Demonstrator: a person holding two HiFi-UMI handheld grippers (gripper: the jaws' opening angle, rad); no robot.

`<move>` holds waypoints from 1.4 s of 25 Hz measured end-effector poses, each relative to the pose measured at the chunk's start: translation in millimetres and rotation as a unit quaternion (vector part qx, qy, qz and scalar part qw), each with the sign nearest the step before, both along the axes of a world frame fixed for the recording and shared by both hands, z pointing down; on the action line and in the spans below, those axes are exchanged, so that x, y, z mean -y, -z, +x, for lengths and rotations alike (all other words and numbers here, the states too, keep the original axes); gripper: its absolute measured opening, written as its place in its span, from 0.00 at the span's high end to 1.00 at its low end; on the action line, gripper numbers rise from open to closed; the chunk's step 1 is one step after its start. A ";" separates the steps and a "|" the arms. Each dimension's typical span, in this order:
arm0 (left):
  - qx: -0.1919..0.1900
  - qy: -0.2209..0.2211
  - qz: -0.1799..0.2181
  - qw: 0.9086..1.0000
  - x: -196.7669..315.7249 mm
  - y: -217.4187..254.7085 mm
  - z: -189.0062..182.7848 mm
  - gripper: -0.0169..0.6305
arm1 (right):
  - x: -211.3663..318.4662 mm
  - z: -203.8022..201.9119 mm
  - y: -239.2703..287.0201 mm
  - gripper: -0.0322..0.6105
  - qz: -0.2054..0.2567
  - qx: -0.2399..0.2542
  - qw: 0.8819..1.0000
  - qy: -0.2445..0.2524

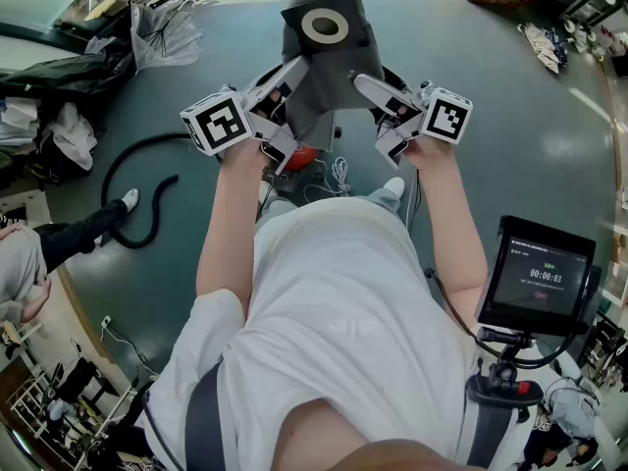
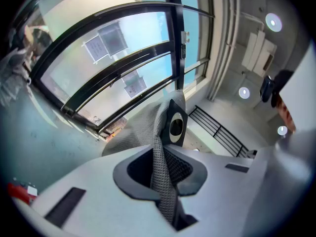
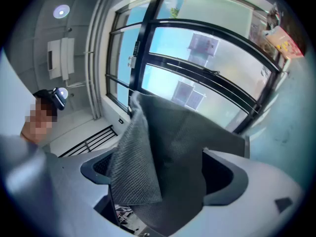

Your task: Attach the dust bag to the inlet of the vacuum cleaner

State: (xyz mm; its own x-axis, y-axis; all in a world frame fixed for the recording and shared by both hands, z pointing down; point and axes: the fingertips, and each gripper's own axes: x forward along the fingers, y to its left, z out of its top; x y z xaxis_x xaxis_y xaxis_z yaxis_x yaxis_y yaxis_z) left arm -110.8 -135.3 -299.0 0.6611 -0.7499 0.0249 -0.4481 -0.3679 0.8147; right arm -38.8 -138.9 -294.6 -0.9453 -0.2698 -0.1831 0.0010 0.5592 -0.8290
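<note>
grey dust bag between left fingers

Left gripper clamped, right gripper apparently wide

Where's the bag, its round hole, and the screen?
bag (image 1: 324, 81), head view, middle of grey cloth.
hole (image 1: 325, 26), head view, dark centre.
screen (image 1: 545, 275), head view, lit display.

dust bag ahead, black hose left
</note>
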 end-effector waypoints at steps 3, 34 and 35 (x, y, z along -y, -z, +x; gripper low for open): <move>-0.059 -0.027 0.044 0.997 -4.5 24.6 -0.5 0.92 | 12.9 -6.0 -34.9 0.15 -0.063 -0.001 0.998 -0.014; -0.063 -0.027 0.065 0.996 -5.6 23.2 -6.3 0.84 | 17.0 47.9 -7.3 0.90 -0.048 0.153 0.985 -0.064; -0.051 -0.014 0.068 0.996 -5.3 21.5 -11.2 0.84 | 22.0 61.3 -13.6 0.90 -0.039 0.126 0.988 -0.084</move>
State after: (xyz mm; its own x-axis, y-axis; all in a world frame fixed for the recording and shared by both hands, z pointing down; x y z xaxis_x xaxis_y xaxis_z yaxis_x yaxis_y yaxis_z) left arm -122.0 -130.0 -320.5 0.6760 -0.7227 -0.1441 -0.3535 -0.4896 0.7971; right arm 22.5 -160.9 -281.0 -0.8128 -0.4413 -0.3802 0.1261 0.5039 -0.8545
